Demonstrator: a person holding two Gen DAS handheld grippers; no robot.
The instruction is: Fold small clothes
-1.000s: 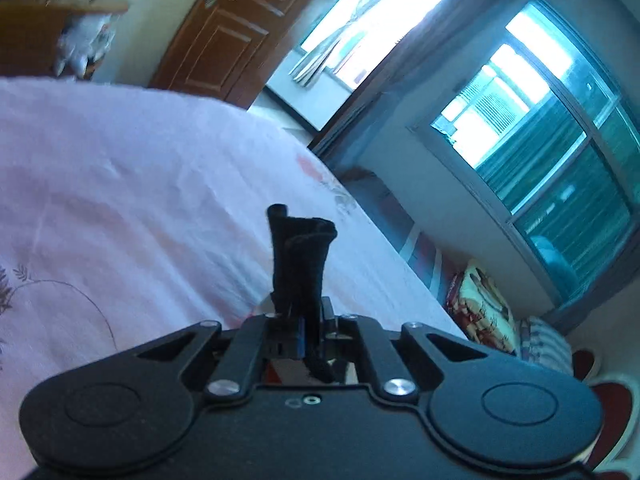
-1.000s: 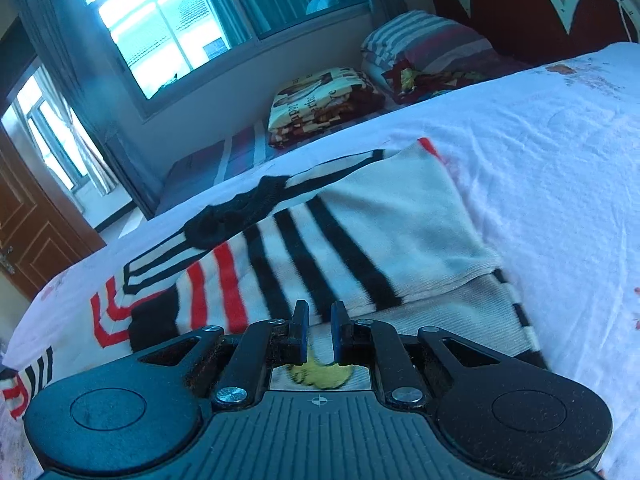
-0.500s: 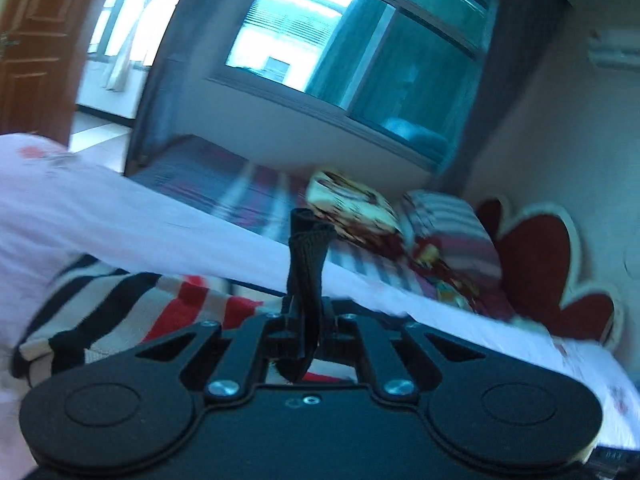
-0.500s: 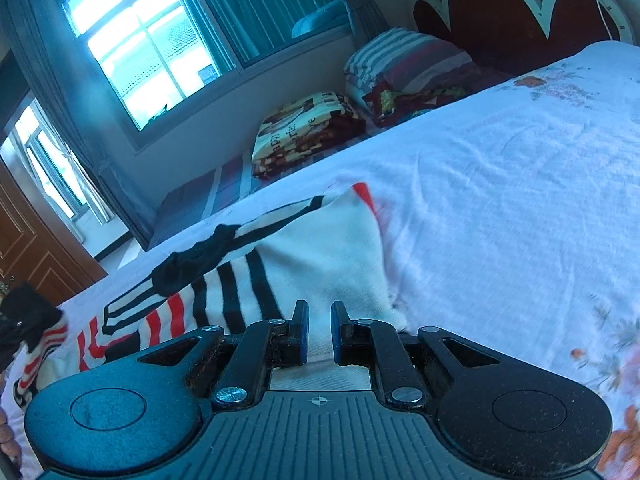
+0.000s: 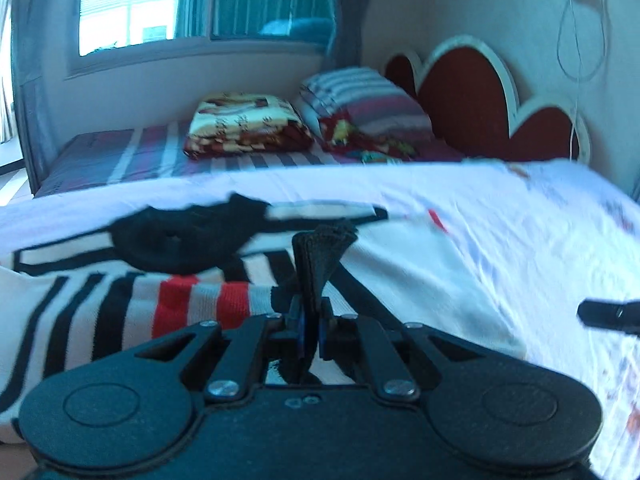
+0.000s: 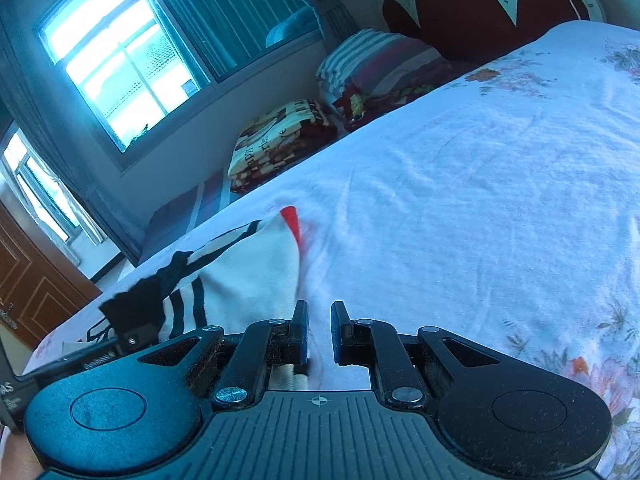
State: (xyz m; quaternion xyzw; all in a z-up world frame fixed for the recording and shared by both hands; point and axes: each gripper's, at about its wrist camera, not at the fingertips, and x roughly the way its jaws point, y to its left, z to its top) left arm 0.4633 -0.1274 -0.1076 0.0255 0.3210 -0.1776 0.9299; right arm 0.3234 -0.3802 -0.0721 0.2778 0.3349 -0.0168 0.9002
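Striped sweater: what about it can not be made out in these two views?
- Left wrist view: striped sweater blurred; its near part hidden behind the left gripper, shut on a black cloth edge.
- Right wrist view: whether the right gripper pinches the sweater; its body hides that.

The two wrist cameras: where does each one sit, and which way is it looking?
Left wrist: rides the left gripper, looking across the striped sweater toward the headboard; its jaws pinch black fabric.
Right wrist: rides the right gripper, jaws slightly apart, looking over the bedsheet toward the window.
Shared: sweater, bedsheet, headboard, folded blanket.
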